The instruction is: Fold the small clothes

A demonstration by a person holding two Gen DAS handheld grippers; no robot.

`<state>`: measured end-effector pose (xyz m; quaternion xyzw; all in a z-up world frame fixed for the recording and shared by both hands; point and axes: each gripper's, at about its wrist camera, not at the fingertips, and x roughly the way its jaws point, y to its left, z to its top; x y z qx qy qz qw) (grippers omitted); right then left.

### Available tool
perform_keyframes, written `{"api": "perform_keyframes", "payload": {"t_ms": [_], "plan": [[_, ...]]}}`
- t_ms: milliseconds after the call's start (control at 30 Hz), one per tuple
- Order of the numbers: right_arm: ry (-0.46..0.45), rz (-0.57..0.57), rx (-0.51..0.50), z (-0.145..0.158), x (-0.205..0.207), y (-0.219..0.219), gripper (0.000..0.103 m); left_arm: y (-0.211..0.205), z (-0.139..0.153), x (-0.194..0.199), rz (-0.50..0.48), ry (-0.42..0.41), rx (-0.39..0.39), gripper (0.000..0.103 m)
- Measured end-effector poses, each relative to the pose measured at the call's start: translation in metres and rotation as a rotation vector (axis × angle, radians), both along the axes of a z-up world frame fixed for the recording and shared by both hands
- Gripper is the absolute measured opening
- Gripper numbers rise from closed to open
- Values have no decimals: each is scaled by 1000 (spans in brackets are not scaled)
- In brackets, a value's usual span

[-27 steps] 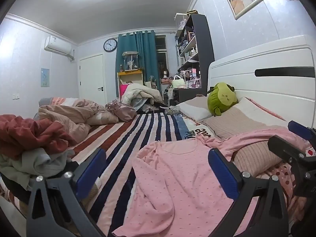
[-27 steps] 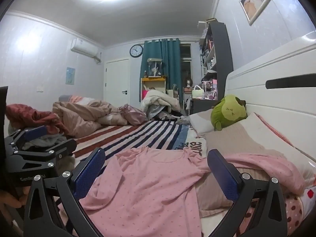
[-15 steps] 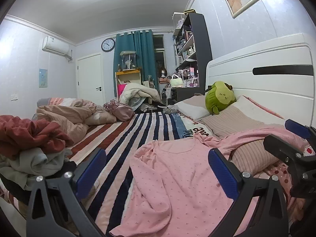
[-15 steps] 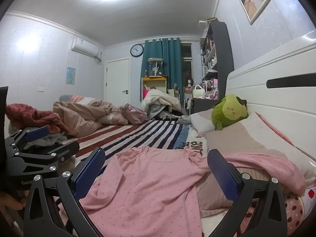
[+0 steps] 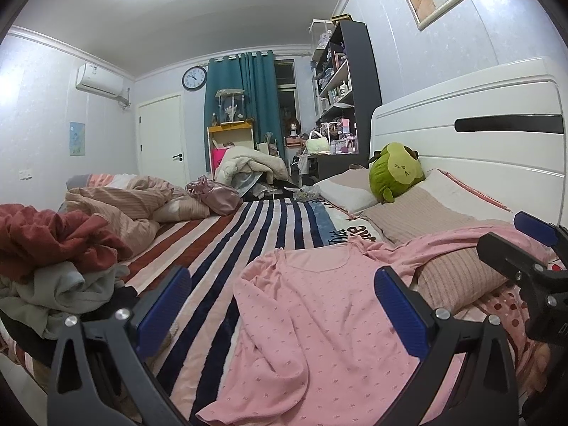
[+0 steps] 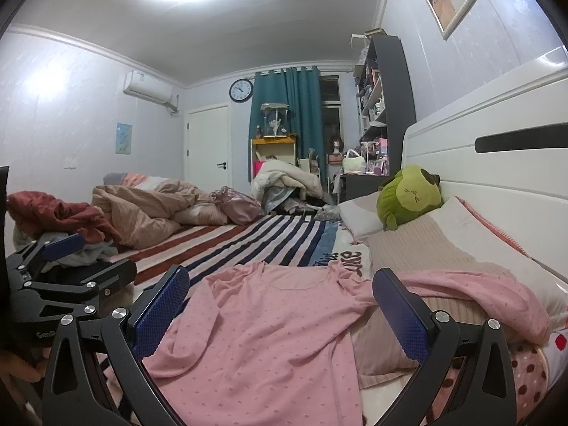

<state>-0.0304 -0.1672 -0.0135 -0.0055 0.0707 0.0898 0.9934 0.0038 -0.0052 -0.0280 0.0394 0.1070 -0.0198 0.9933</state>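
The pink dotted long-sleeved top (image 6: 269, 323) lies flat on the striped bed (image 5: 227, 245), neckline pointing away. Both the left claw (image 5: 280, 305) and right claw (image 6: 280, 305) hover released over its near hem, the right more centred.

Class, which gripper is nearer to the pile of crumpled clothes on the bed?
Left. The left gripper sits right beside the clothes pile; the right gripper is farther off, over the pink top.

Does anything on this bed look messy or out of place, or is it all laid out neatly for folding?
The pink top is not flat: one sleeve is draped up over the beige pillow, and the other side is bunched. A heap of crumpled clothes sits at the bed's far side. Both grippers are open, holding nothing.
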Motion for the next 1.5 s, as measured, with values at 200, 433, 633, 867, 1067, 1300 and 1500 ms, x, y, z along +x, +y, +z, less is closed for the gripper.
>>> {"api": "perform_keyframes", "payload": {"t_ms": [200, 433, 633, 867, 1067, 1300, 1500], "plan": [[0, 0, 4, 0, 0, -1, 103, 2, -2, 0, 0, 3, -7, 102], [41, 49, 54, -9, 9, -11, 103, 4, -2, 0, 7, 9, 8, 102], [193, 202, 205, -20, 29, -13, 103, 17, -6, 3, 1, 32, 7, 102], [445, 402, -21, -46, 73, 34, 103, 52, -28, 21, -36, 133, -87, 102], [704, 599, -83, -94, 121, 78, 91, 96, -79, 36, -130, 290, -235, 102], [852, 724, -142, -134, 142, 129, 82, 122, -122, 40, -62, 394, -250, 102], [899, 730, -132, -158, 160, 146, 62, 128, -132, 43, -15, 407, -240, 102]]}}
